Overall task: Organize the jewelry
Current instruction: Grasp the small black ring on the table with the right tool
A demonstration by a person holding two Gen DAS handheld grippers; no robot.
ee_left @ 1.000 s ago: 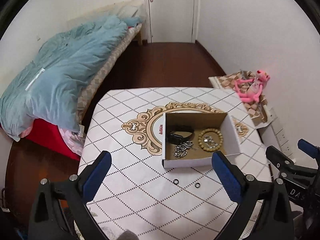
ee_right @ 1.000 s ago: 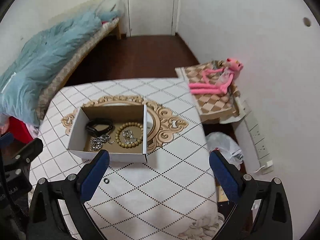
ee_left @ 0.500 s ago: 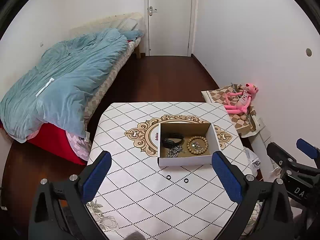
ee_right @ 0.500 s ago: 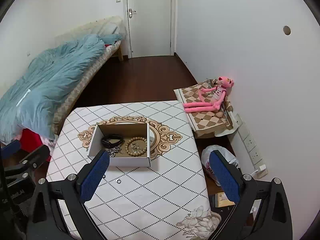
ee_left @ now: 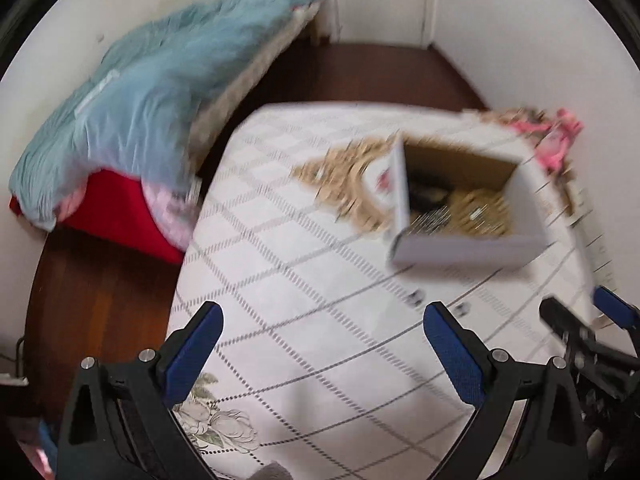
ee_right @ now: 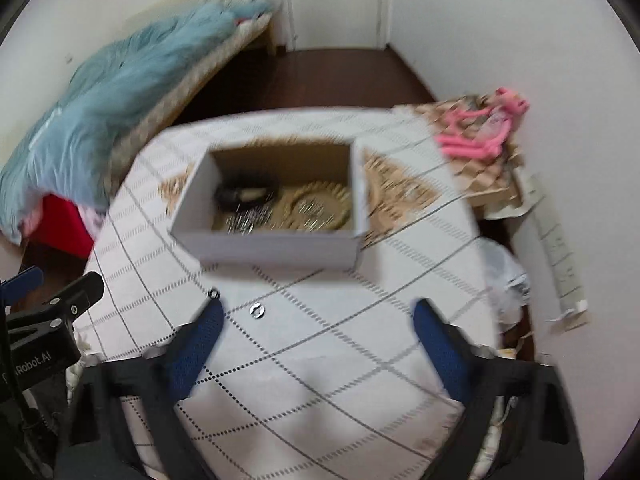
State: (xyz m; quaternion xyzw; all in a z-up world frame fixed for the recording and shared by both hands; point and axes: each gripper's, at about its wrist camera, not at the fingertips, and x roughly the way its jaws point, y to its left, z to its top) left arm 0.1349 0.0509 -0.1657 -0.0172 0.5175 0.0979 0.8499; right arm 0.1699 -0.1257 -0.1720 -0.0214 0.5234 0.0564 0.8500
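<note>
An open white cardboard box (ee_right: 272,246) sits on the patterned table; it also shows in the left wrist view (ee_left: 460,250). Inside lie a black band (ee_right: 244,194), a wooden bead bracelet (ee_right: 320,208) and a silver chain (ee_right: 244,222). Two small rings (ee_right: 257,310) (ee_right: 214,293) lie on the cloth in front of the box; they are blurred in the left wrist view (ee_left: 416,299). My left gripper (ee_left: 320,336) is open and empty over the table's near left. My right gripper (ee_right: 316,332) is open and empty just behind the rings.
The table (ee_right: 320,360) has a white diamond-pattern cloth. A bed with a blue duvet (ee_left: 140,100) stands left. A pink plush toy (ee_right: 480,136) lies on a checked cushion at the right wall. A white plastic bag (ee_right: 508,280) sits by the table's right edge.
Both views dropped back toward the table and are blurred by motion. The box and rings look much nearer than half a second ago. Both grippers stay open.
</note>
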